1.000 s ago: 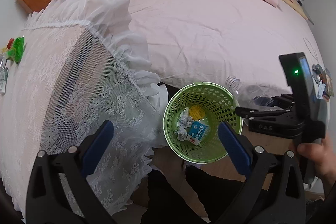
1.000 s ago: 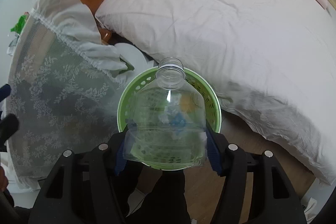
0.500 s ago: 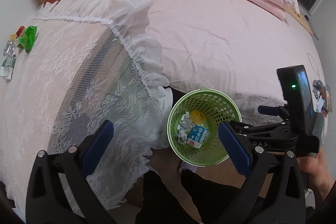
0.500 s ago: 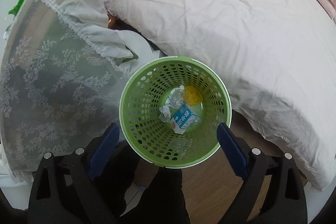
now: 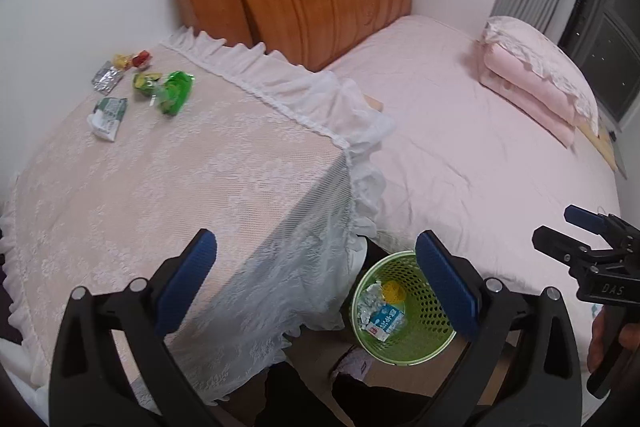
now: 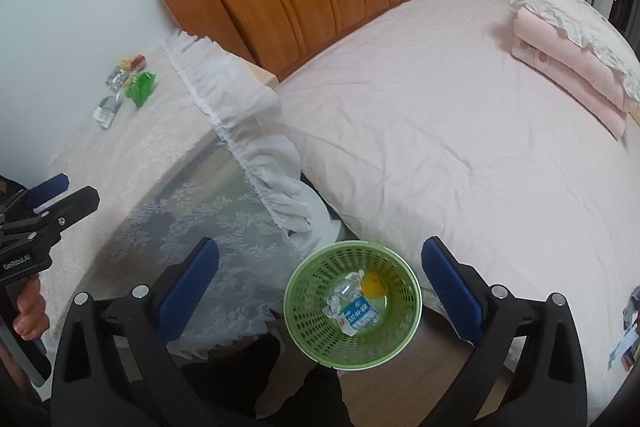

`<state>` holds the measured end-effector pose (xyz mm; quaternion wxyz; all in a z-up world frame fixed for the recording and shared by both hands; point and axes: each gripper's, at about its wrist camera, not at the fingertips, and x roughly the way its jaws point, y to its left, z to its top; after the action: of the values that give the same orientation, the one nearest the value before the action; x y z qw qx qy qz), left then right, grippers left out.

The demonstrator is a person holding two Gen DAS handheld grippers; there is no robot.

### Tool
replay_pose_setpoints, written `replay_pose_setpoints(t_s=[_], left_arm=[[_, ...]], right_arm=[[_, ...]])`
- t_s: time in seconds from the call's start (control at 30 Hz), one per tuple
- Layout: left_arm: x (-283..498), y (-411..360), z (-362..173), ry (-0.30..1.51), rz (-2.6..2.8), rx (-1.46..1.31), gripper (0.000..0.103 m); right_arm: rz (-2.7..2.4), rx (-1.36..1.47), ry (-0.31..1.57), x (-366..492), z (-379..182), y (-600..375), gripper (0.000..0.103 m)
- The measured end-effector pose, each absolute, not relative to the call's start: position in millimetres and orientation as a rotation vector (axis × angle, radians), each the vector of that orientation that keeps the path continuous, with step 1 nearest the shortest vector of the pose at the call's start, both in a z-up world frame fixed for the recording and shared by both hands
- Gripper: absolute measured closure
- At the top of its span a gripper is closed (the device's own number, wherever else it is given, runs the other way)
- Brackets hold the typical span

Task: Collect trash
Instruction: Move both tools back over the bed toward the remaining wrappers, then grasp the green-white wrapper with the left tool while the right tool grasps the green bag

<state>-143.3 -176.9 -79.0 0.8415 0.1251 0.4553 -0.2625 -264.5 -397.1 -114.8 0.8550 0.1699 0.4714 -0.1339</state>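
R gripper (image 6: 320, 287) jaws opening wide, nothing btwn the pads; green basket (image 6: 296, 311) sits on the floor straight below it, at 6 o'clock in the right wrist view. Inside basket: blue/white carton (image 6: 358, 315), crumpled foil (image 6: 344, 293), yellow lump (image 6: 374, 283). L gripper (image 5: 316, 283) also released, empty, over the lace-covered bench (image 5: 160, 187); basket at 5 o'clock in its view. More trash on the bench far corner, approx 10 o'clock: green wrapper (image 5: 174, 91), silver packet (image 5: 106, 79), green/white carton (image 5: 107, 115), red/yellow bits (image 5: 132, 61). Bed (image 6: 460, 131) w/ pink sheet at 2 o'clock, folded pink quilt (image 6: 576, 63) on it.
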Motion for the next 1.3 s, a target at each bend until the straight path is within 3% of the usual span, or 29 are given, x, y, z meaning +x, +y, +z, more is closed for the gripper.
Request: replay_pose_setpoints(t_s=[0.47, 0.77, 1.07, 1.3], left_arm=[[-59.6, -80.6, -80.9, 0.983, -0.329, 0.198, 0.008], [52.9, -23.3, -97.5, 0.984, -0.237, 0.192, 0.008], [154.2, 17.6, -125.7, 0.998, -0.240, 0.122, 0.008], [189.8, 33.8, -140.5, 1.033, -0.240, 0.059, 0.008]], right_arm=[[-0.121, 0.347, 0.963, -172.0, -87.1, -335.6, 0.002], [-0.009, 0.304, 0.960, -44.3, -86.7, -248.7, 0.002], [-0.017, 0.266, 1.018, 96.5, -126.8, -182.3, 0.002], [-0.082, 0.244, 1.100, 156.5, -170.6, -167.3, 0.003]])
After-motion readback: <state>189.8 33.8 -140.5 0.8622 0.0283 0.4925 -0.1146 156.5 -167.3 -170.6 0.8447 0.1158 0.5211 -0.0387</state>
